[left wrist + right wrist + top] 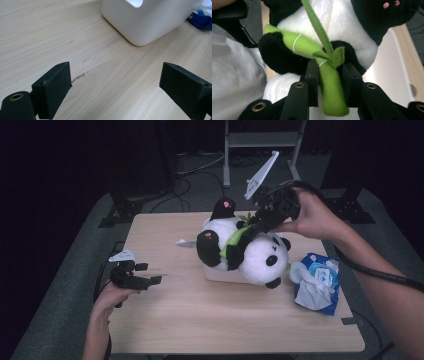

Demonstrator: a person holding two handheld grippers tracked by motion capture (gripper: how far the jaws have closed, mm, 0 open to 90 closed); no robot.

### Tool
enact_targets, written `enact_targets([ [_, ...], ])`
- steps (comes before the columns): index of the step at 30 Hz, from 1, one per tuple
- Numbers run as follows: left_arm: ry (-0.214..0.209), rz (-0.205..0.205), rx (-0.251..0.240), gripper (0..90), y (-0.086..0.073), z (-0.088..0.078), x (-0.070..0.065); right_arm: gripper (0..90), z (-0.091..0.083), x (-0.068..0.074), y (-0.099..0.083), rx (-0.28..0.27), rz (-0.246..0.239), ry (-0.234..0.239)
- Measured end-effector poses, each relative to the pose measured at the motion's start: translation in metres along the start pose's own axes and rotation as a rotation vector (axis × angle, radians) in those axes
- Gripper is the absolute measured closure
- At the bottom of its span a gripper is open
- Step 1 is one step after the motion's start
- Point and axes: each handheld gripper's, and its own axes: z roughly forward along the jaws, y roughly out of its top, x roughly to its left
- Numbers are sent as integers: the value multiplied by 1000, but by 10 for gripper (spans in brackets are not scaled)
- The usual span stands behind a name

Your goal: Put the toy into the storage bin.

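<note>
Two tools share the work: the right tool (329, 82) clenches the green bamboo stalk (329, 82) of the plush panda (250, 247) lying atop the white bin (147, 20) on the table (200, 320), so the grasp looks done and the moving remains, while the left tool (115, 82) waits released.

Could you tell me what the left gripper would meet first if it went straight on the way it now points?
Most likely the white plastic bin beyond the open left gripper, over bare wooden table; depth is unclear.
</note>
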Motion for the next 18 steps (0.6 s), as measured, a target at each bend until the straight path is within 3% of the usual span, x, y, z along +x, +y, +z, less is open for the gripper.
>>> enact_targets([
  [5, 9, -7, -4, 92, -1, -3, 3, 699, 0, -33, 2, 14, 24, -18],
  [11, 15, -17, -5, 92, -3, -5, 5, 700, 12, -68, 2, 39, 47, -35],
  [18, 22, -25, -8, 92, -3, -7, 4, 699, 33, -96, -3, 64, 74, -40],
])
